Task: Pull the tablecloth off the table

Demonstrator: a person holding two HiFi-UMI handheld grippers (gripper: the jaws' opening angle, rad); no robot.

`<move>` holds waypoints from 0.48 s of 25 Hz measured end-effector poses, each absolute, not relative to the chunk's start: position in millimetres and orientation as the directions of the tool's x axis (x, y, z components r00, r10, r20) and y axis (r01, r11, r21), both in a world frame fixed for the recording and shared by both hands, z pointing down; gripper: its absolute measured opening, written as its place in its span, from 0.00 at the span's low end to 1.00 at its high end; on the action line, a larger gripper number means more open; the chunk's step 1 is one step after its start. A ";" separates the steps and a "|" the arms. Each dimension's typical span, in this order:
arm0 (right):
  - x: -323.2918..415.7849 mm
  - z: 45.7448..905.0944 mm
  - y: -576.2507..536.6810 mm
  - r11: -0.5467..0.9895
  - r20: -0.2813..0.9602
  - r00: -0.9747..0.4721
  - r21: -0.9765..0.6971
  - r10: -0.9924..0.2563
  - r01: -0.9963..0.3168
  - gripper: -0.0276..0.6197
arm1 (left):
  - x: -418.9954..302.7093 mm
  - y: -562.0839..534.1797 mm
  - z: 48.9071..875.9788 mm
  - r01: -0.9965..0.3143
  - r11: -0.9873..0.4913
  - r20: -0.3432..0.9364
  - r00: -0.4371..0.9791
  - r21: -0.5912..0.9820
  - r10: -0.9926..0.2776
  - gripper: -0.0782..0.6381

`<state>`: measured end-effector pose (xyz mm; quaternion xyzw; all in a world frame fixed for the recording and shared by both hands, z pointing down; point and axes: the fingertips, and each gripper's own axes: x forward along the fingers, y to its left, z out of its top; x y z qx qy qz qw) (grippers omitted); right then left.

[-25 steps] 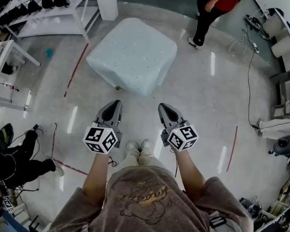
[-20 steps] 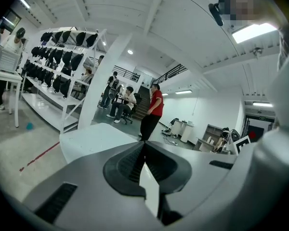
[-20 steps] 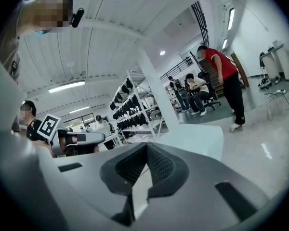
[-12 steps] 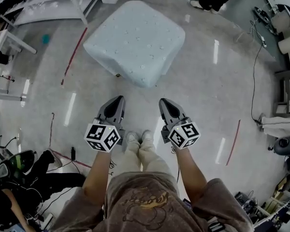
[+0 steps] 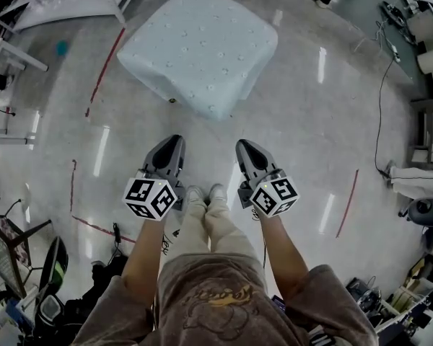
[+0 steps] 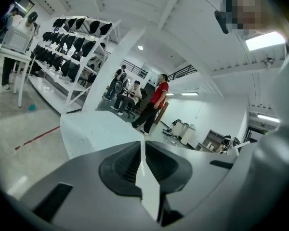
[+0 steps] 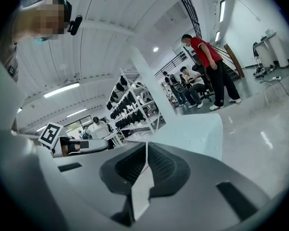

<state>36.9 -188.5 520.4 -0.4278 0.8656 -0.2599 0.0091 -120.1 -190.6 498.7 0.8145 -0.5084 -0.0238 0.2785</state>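
1. Left tool point(image 5: 174, 143) sits at lower centre of the head view. It is closed and empty (in the left gripper view its two ribbed pads meet along a thin seam with nothing between them).
2. Right tool point(image 5: 244, 145) is just to the right of it at the same height in the frame. It is likewise closed, pad against pad, and grips nothing.
3. Both tools point toward the top of the frame, with the person's shoes point(image 5: 206, 193) on the floor point(image 5: 310, 143) between and just below them.
4. The tablecloth point(image 5: 202, 45), pale blue with small scattered dots, fills the upper centre of the head view. It is draped fully over the worktop and hangs down on every visible side.
5. Neither tool touches the cloth, and a stretch of bare floor lies between their tips and its nearest corner.
6. A small dark spot under the cloth's lower-left edge may be a foot of the worktop point(image 5: 172, 101), but it is too small to be sure.
7. A red tape line point(image 5: 105, 74) runs along the floor left of the cloth.
8. In the left gripper view, a white rack point(image 6: 72, 47) of dark items stands at upper left. A person in a red shirt point(image 6: 156, 102) stands beyond the cloth.
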 end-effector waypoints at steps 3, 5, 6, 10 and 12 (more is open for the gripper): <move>37.7 523.9 -187.6 0.498 0.207 -0.642 -0.475 -0.738 -0.725 0.12 | -117.3 -188.9 504.2 -0.796 -0.329 0.242 0.499 0.507 -0.832 0.23; 38.4 527.5 -187.6 0.496 0.210 -0.648 -0.488 -0.732 -0.718 0.16 | -114.2 -188.5 507.2 -0.780 -0.335 0.237 0.514 0.528 -0.824 0.27; 38.4 529.7 -187.3 0.495 0.212 -0.652 -0.496 -0.728 -0.713 0.19 | -112.8 -188.3 508.8 -0.773 -0.337 0.236 0.521 0.537 -0.820 0.30; 35.6 535.8 -184.2 0.501 0.210 -0.683 -0.538 -0.699 -0.678 0.40 | -105.0 -185.7 514.8 -0.732 -0.355 0.223 0.563 0.582 -0.796 0.41; 34.0 539.3 -182.4 0.509 0.200 -0.697 -0.552 -0.688 -0.661 0.51 | -98.3 -183.0 519.8 -0.695 -0.377 0.211 0.603 0.612 -0.769 0.48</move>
